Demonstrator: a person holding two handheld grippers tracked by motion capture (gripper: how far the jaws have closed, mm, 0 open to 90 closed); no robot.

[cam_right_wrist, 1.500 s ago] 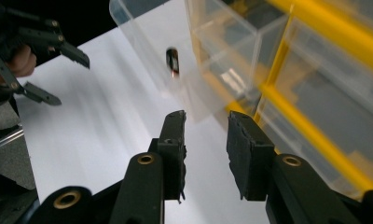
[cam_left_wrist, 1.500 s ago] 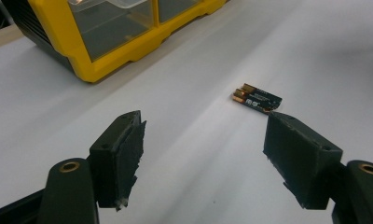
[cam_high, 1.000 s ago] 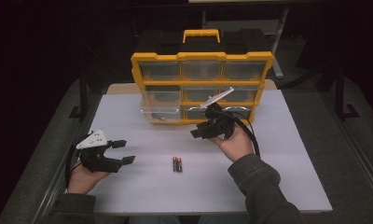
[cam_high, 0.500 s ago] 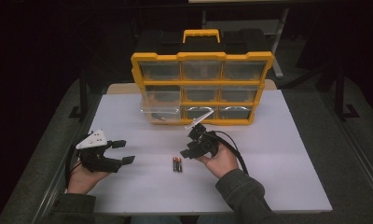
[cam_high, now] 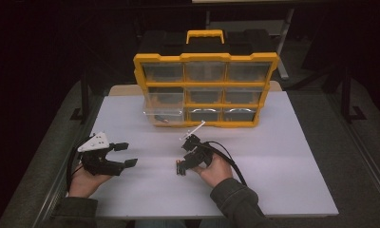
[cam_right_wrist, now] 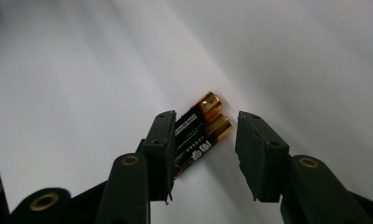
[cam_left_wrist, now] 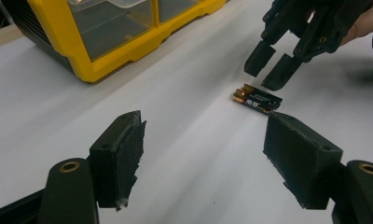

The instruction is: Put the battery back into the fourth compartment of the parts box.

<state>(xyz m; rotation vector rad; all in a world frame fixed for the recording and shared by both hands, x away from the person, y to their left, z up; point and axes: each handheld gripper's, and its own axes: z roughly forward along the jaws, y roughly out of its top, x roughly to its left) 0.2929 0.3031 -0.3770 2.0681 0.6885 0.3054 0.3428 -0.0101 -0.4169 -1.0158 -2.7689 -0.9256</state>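
Two black-and-gold batteries [cam_right_wrist: 201, 128] lie side by side on the white table [cam_high: 283, 156]. My right gripper [cam_right_wrist: 206, 122] is open and tipped down over them, its left jaw touching the nearer battery and its right jaw just clear of them. In the high view the right gripper [cam_high: 181, 167] sits at the table's middle front. The left gripper view shows the batteries [cam_left_wrist: 257, 98] under the right gripper's jaw tips [cam_left_wrist: 271, 70]. My left gripper [cam_high: 127, 154] rests open at the front left with nothing in it, pointing toward the batteries.
A yellow organizer case [cam_high: 204, 88] with clear drawers stands at the back centre. Its lower-left drawer [cam_high: 162, 116] is pulled out a little. Dark floor surrounds the table.
My right gripper has come away from the organizer's front, toward the person and down, and now stands over the batteries. The left gripper has stayed where it was.
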